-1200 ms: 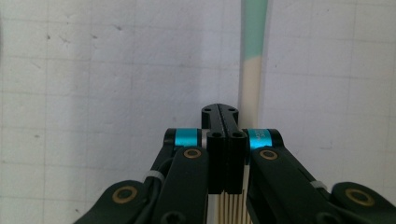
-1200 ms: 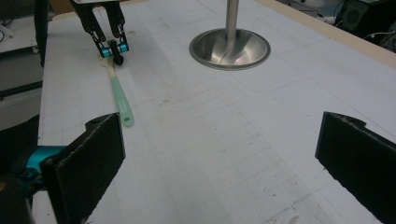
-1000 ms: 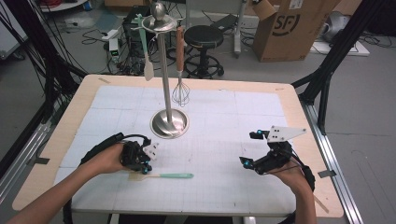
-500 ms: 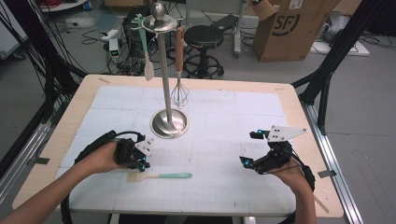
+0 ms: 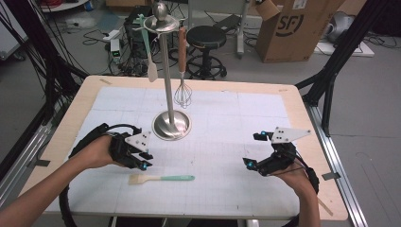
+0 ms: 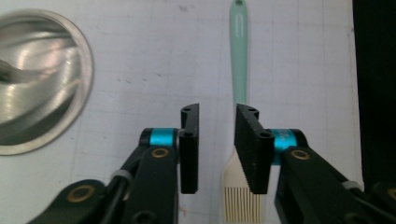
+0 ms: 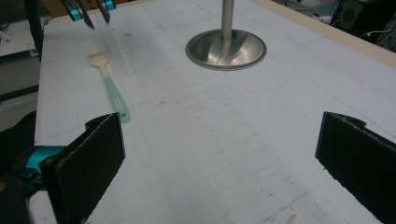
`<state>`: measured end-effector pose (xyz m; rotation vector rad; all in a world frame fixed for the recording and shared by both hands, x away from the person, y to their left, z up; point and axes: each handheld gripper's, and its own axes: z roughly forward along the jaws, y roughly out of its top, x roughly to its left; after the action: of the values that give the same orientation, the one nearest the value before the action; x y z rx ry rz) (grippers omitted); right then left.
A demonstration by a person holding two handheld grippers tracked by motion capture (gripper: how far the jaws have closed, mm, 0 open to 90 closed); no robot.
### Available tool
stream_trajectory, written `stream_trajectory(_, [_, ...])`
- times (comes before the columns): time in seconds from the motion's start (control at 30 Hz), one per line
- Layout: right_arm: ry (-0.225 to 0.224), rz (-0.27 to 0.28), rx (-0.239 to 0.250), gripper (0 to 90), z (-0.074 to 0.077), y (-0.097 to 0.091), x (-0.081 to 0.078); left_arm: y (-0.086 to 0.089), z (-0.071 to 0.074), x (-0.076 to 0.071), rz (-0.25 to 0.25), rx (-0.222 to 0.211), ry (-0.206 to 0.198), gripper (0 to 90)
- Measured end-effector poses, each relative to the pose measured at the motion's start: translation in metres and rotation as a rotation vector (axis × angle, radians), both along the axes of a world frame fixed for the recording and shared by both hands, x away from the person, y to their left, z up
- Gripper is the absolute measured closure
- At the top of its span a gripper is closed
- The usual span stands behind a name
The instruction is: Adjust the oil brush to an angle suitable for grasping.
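Brush point(image 5: 161, 178) flat on the table mat, just below and a bit to the right of the L gripper point(image 5: 144, 161) as seen from above. L gripper's own view has it under the right-hand jaw: bristle end close in by the jaw base, teal handle point(image 6: 239, 70) running straight ahead, away from the gripper point(image 6: 217, 109). L jaws have just been opening and stand part-way apart w/ nothing btw them, so it's let go, gripping nothing, and hangs clear above the mat.

R gripper point(image 5: 251, 149) sits well off to the side of the brush, jaws spread wide, empty; its view point(image 7: 219, 135) has the brush point(image 7: 108, 88) ahead and to the left, handle tip nearest.

Progress, my guess: work is about the utensil stand point(image 5: 171, 125), which stands just ahead of the L gripper. Spatula point(image 5: 151, 71) and whisk point(image 5: 182, 94) hang from its top ring; brush is the odd one out on the table. Looks like either brush just set down, or pick-up not yet made; can't say which. If hanging is the aim, 2 of 3 done; left: grab brush, lift, hook it on.

Brush itself: slim mint-teal handle w/ hole at the end for a hook, pale cream flat head w/ fine comb-like bristles, prob. silicone. Clean, lying straight, nothing touching it.
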<state>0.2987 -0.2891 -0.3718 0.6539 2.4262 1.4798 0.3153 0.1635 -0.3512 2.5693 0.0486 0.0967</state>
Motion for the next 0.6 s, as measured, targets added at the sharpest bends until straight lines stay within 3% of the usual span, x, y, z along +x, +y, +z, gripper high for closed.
stream_trajectory(0.03, [0.003,-0.001,-0.001,0.0,0.000,0.000,0.000,0.001,0.002,0.000,0.011,-0.026,-0.011,61.7])
stream_trajectory(0.13, [-0.005,-0.003,0.010,0.0,0.001,-0.001,0.000,0.002,0.008,0.001,0.050,-0.039,-0.030,44.8])
stream_trajectory(0.2, [0.003,-0.010,0.009,0.0,0.001,-0.002,-0.001,0.002,0.012,0.001,0.068,-0.049,-0.013,34.9])
stream_trajectory(0.3, [-0.010,-0.003,0.010,0.0,0.001,-0.001,-0.001,0.000,0.017,0.000,0.106,-0.066,-0.017,11.2])
stream_trajectory(0.33, [-0.010,-0.003,0.011,0.0,0.001,-0.001,-0.001,0.000,0.020,0.000,0.141,-0.079,-0.026,3.3])
stream_trajectory(0.5, [-0.005,-0.001,0.003,0.0,0.001,0.000,-0.002,-0.001,0.030,0.000,0.145,-0.118,-0.029,1.6])
stream_trajectory(0.6, [-0.006,0.000,0.003,0.0,0.002,0.000,-0.002,-0.002,0.032,0.000,0.121,-0.110,-0.038,1.6])
